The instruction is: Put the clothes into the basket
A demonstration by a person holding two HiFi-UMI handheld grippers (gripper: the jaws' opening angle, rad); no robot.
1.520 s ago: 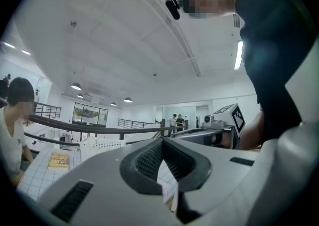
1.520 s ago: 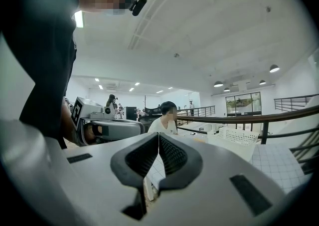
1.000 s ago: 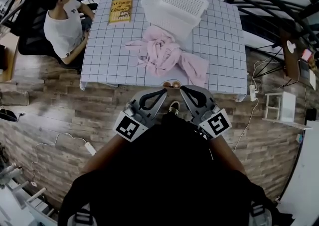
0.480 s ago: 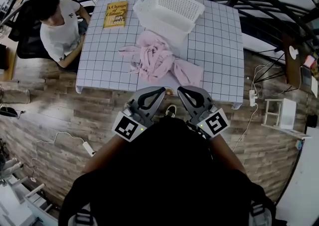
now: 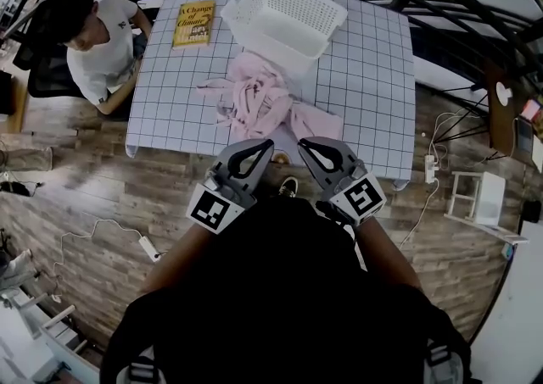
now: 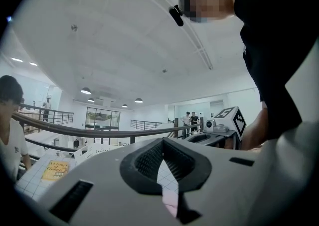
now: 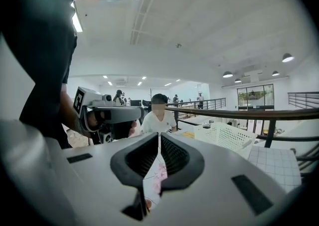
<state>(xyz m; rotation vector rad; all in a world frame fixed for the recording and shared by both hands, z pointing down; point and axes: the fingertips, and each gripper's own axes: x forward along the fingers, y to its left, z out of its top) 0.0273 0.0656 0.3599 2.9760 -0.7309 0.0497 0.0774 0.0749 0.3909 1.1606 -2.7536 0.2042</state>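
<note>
Near hem of the pink clothes (image 5: 259, 107) hidden behind the tips of the left gripper (image 5: 268, 145) and right gripper (image 5: 303, 144), clothes only a pink sliver through each jaw gap in the gripper views, small print on the book (image 5: 193, 22) too small to read, seated person (image 5: 97, 39) partly behind the surface (image 5: 365, 77) edge.

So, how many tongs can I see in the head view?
2. The left tongs point toward the near edge of the table, just before the pink clothes; the right tongs are beside them. Both are shut and empty. None seems hidden.
</note>
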